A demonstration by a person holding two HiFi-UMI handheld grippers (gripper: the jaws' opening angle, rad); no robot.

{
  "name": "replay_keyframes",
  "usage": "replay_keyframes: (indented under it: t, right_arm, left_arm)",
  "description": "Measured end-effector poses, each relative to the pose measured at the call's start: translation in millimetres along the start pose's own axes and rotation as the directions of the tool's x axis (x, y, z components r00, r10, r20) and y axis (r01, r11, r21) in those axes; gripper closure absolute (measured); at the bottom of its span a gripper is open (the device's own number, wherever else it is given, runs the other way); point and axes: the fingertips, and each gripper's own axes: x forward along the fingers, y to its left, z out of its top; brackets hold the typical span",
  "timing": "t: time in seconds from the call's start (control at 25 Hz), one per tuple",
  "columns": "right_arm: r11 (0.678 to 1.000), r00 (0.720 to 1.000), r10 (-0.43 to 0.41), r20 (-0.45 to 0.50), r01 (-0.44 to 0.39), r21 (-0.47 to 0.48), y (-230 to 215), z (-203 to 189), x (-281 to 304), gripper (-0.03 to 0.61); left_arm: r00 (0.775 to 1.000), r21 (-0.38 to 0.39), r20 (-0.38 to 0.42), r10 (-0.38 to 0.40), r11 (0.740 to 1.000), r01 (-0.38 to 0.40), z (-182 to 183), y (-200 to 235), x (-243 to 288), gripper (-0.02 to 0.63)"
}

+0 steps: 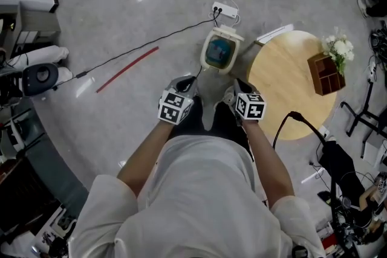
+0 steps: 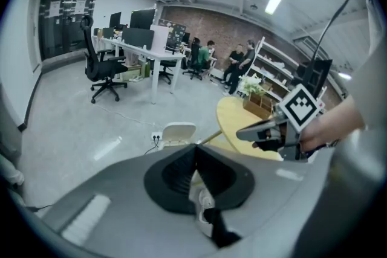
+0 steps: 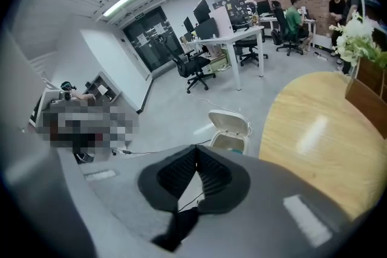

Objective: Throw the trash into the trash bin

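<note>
- Jaws of the left gripper (image 2: 195, 148) are pressed together with nothing between them.
- Right gripper (image 3: 196, 161) is likewise closed and empty.
- Trash bin (image 1: 204, 54) stands on the floor ahead of both grippers, lid up.
- Round table (image 1: 284, 81) lies beside the right gripper, on its outer side.

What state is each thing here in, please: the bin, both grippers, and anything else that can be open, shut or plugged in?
Trash bin, lid up, open.
Left gripper, jaws together, nothing held.
Right gripper, jaws together, nothing held.
Power strip, on the floor, a black cable plugged in.
</note>
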Motion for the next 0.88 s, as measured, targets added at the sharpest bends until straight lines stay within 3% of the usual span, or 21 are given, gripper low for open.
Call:
replay_keyframes:
  t: [0.32,0.88]
  right_arm:
    - [0.998,0.997,0.055,0.061,-0.053,-0.037,15,16,-41,0.578]
    - [0.992,0.987,0.069,0.145,-0.052,-0.114,28,43,-102,0.578]
  left_arm:
    - [0.999,0.028,0.017,-0.027,0.999,0.026,12,-23,-23,0.61]
    - [0.997,0.057,0.07,-0.043,0.998,0.039,49,-46,-54,0.609]
